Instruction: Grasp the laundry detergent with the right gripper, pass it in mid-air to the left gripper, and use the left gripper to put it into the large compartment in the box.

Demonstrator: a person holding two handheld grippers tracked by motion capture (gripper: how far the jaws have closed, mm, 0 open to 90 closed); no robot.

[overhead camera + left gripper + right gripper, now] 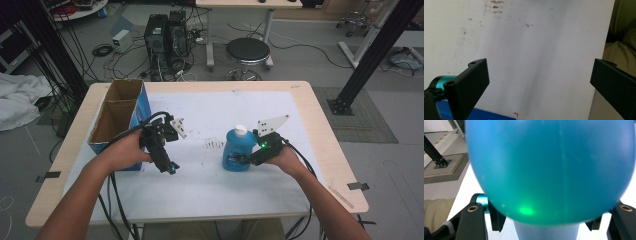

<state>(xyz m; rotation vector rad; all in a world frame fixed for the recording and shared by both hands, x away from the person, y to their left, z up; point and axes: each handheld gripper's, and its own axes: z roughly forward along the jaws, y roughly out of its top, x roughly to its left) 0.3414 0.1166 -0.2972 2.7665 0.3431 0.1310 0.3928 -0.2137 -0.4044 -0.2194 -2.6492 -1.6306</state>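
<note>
A blue plastic bottle [236, 150] with a white cap stands upright on the white sheet [210, 185] that covers the middle of the bench [305, 95], a little right of centre and toward the near side. The right gripper [245, 160] reaches it from the right, lying low and roughly level, held in the person's right hand [285, 157]. In the right gripper view the bottle's rounded blue body [549, 170] sits between the two black jaws, with its narrower neck at the bottom of the picture between them; a green glint lies on the plastic. The jaws stand narrowed on either side of the bottle, close against its sides, and they look to be clamped on it, though the exact contact at the pads is partly hidden by the body.

The left gripper [167, 165] is held in the left hand [127, 150] over the left part of the sheet, well apart from the bottle, its tip pointing down and toward the near edge. In the left gripper view its jaws stand wide, with nothing but bare, lightly stained sheet [536, 62] between them.

An open cardboard box [117, 117] with blue outer walls stands at the far left of the bench, just beside the left hand. A patch of dark marks [215, 144] on the sheet lies between the two grippers, just left of the bottle.
</note>
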